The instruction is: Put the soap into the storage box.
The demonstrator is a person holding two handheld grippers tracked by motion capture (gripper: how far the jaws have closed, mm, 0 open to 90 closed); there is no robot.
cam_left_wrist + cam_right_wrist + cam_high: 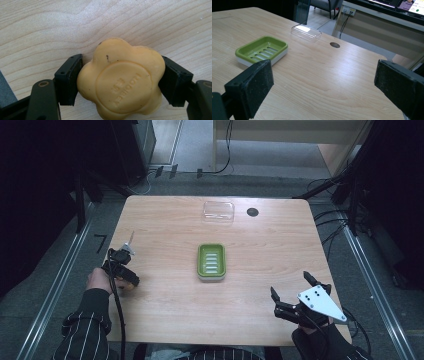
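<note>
Yellow flower-shaped soap [121,80], round embossed stamp on top.

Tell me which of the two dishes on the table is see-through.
The clear plastic dish at the table's far edge, beside the round hole. The other, the green soap dish, is opaque, slotted, and sits mid-table.

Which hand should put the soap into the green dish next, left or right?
Left, probably. The left claw is already shut on the yellow soap, at the table's left edge. The right claw stands open, holding nothing, about as far from the green soap dish.
</note>
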